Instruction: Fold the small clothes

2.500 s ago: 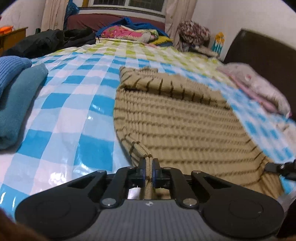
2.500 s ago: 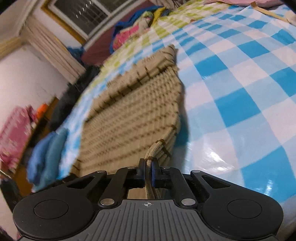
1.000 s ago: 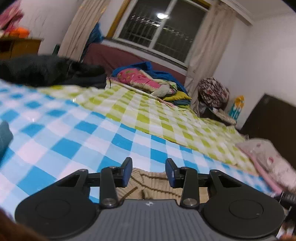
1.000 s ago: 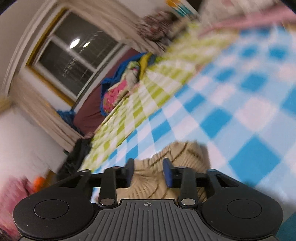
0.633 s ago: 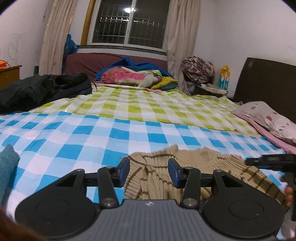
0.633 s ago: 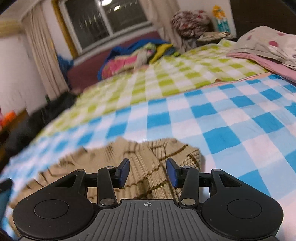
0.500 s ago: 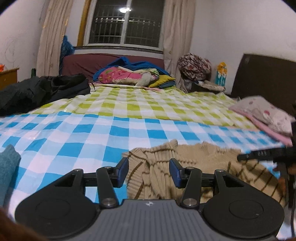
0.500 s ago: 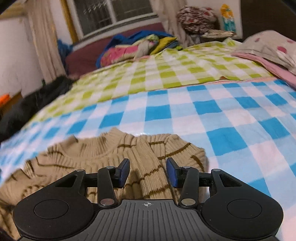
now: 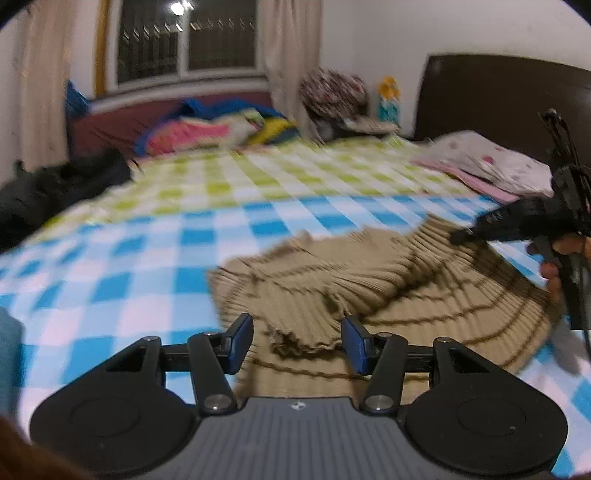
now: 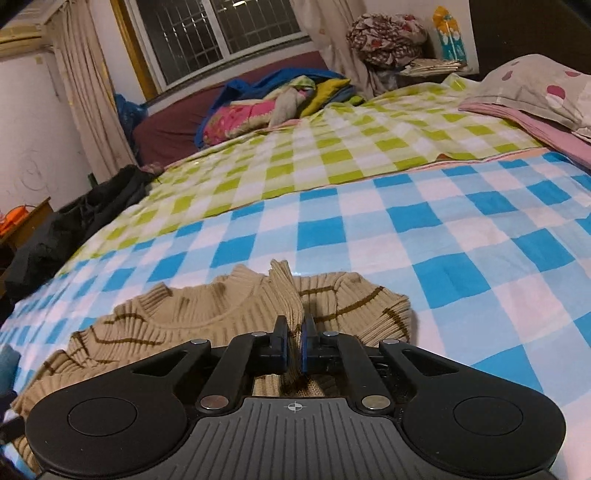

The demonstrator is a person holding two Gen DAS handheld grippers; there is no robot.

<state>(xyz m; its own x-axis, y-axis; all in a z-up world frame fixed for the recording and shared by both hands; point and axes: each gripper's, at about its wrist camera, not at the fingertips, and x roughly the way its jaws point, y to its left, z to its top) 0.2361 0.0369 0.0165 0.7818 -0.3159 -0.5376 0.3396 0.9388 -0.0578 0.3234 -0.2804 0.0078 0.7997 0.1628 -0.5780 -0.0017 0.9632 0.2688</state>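
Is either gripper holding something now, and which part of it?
The right gripper pinches a raised fold of the beige striped sweater near its neckline. The left gripper is open, holding nothing.

Both wrist views low over bed, facing window; share sweater.

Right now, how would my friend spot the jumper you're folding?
Find the big bed with the blue-and-white checked sheet. The jumper lies rumpled at its near end, with the right tongs pinching a fold. It is the only tan ribbed knit with thin brown stripes.
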